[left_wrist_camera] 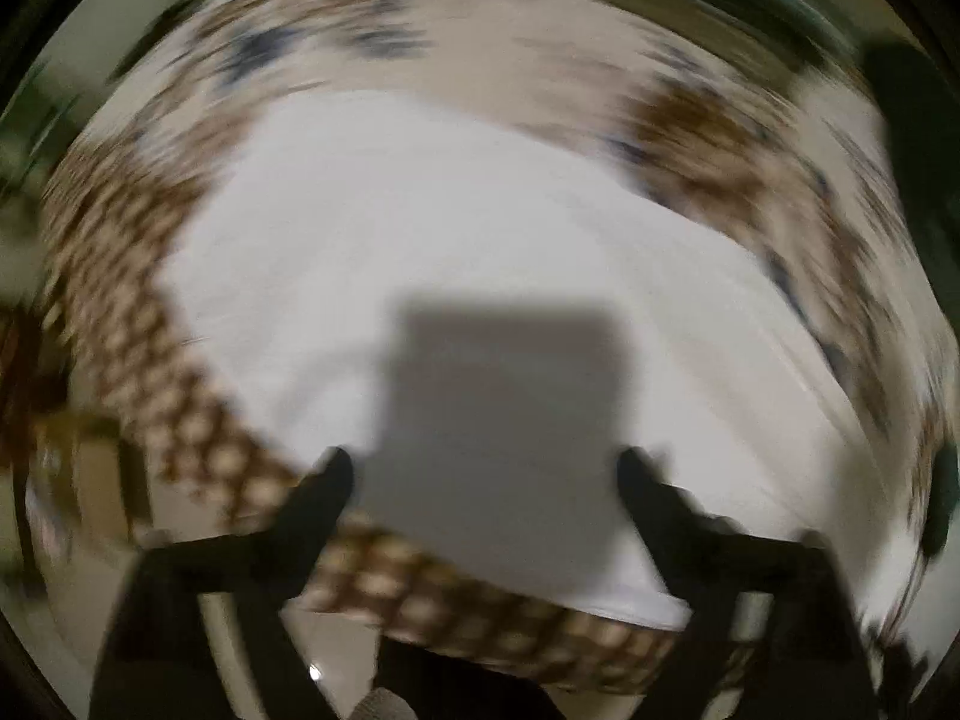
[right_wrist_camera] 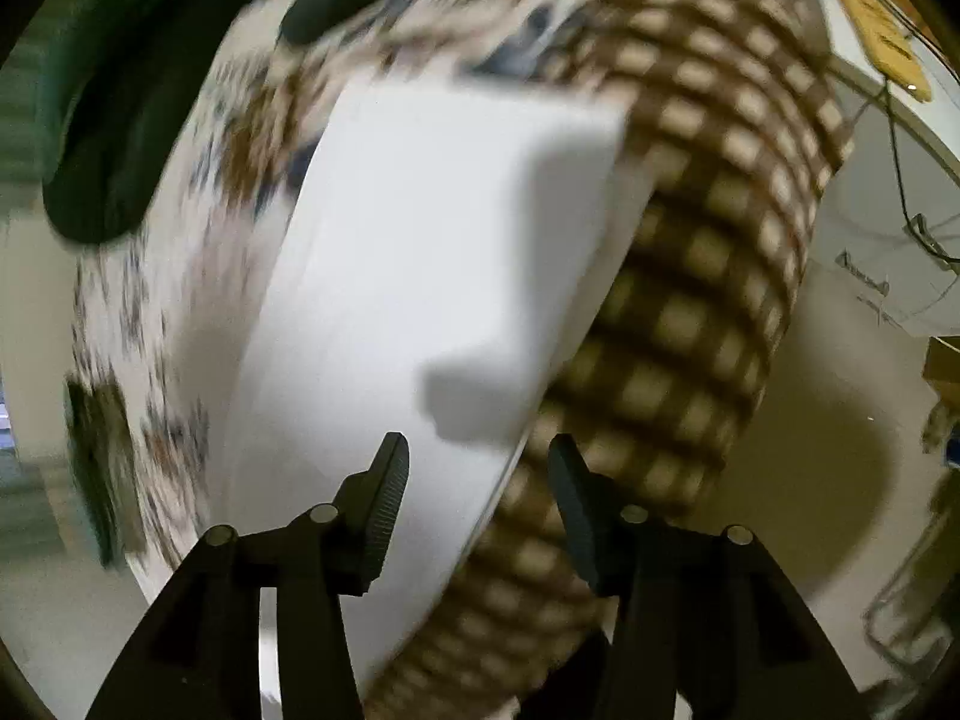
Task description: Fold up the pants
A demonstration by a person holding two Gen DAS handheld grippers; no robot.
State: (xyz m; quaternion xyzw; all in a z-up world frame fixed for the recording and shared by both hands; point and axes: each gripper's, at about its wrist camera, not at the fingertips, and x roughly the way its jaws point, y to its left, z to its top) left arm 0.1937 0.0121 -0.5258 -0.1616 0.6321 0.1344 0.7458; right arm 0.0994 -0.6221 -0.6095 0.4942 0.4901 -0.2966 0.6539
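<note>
Left wrist view: heavy motion blur. White pants (left_wrist_camera: pixel 420 276) lie spread flat on a patterned cloth (left_wrist_camera: pixel 468 48) — floral print with a brown checked border (left_wrist_camera: pixel 150 360) — that covers the desk. Left tool (left_wrist_camera: pixel 486 468) hangs over the near part of the garment, both fingers (left_wrist_camera: pixel 327 492) spread wide with nothing between them; its squarish shadow falls on the fabric just ahead. Near hem of the pants sits close to the checked border.

Right wrist view: sharper at the fingers, blurred beyond. Right tool (right_wrist_camera: pixel 480 468) is likewise parted and empty, poised over the edge of the pants (right_wrist_camera: pixel 390 252) where white fabric meets the checked border (right_wrist_camera: pixel 690 300). Dark green shapes (right_wrist_camera: pixel 108 138) lie past the far side; what they are is not clear. Cables and a pale unit sit at the far right, well apart.

Risks, as judgement: with the garment edge lying right on the border, a pinch could catch the cloth along with the pants and drag it — or take only one layer, leaving a skewed fold. The blur suggests fast motion, so a closing grip may miss the hem.
</note>
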